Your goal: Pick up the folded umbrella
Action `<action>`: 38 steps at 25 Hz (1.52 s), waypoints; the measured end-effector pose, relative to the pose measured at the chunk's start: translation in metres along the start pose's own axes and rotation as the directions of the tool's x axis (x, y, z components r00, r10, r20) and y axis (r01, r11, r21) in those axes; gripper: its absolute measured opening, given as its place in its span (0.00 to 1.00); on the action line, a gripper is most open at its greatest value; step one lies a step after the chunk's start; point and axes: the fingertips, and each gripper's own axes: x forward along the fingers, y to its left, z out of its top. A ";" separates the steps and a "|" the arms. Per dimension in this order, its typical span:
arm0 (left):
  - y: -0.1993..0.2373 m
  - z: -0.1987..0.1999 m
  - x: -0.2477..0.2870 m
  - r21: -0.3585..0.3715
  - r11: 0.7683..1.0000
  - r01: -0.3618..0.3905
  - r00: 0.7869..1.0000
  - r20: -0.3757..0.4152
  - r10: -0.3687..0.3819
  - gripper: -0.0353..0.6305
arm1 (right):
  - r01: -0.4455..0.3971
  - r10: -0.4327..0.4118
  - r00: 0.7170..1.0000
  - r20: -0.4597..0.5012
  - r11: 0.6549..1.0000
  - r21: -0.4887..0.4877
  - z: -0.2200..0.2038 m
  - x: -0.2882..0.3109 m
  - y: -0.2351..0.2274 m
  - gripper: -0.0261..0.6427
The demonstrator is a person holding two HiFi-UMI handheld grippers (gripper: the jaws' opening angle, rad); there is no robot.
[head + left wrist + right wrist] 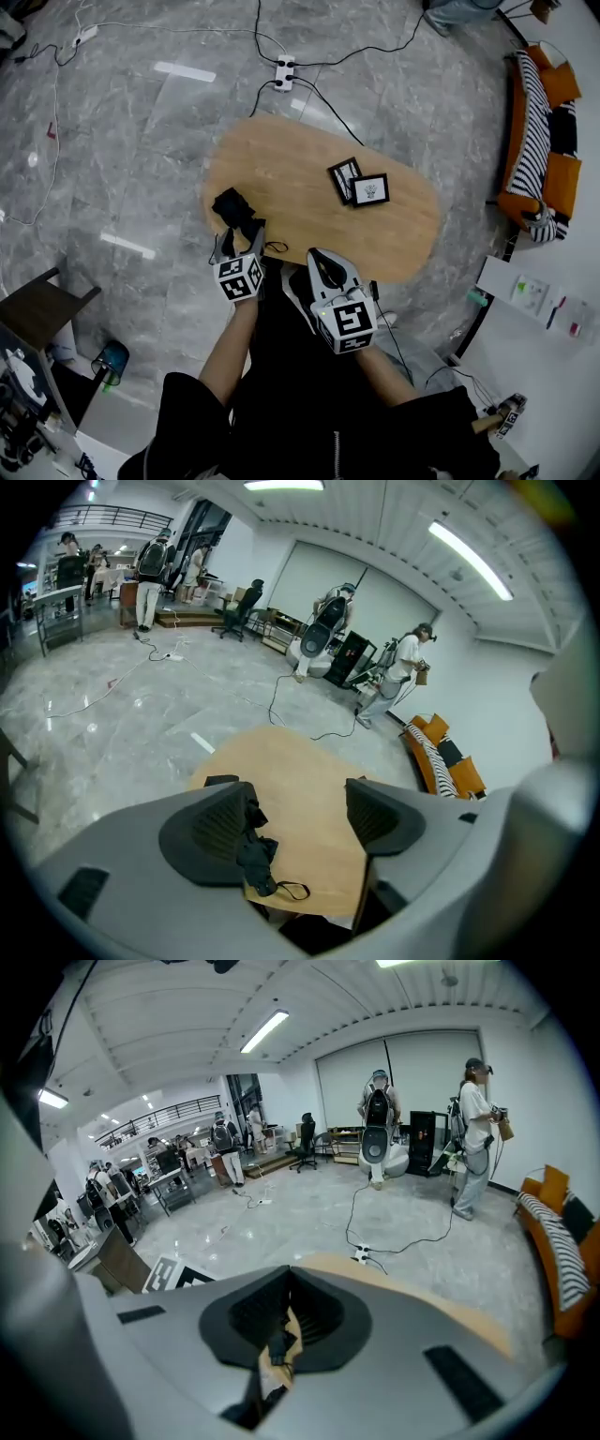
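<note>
The folded umbrella (253,847) lay on the table's (309,789) near-left edge, long axis roughly eleven-to-five. The left gripper (300,813), nearer and with its jaws wide apart and empty, had the umbrella at eight o'clock, apparently hugging the left pad. The right gripper (286,1321) had its jaws together.

An oval wooden table (300,159) stands on a grey marble floor (122,169), bearing two black-framed cards (358,182) close together. A white power strip (285,71) lies beyond it; an orange sofa (561,178) sits at right
</note>
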 end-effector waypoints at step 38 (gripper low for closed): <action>0.087 -0.112 0.106 -0.354 0.908 -0.222 0.963 -0.228 0.146 0.55 | -0.004 0.006 0.991 -0.136 1.000 0.012 -0.031 0.017 0.001 0.06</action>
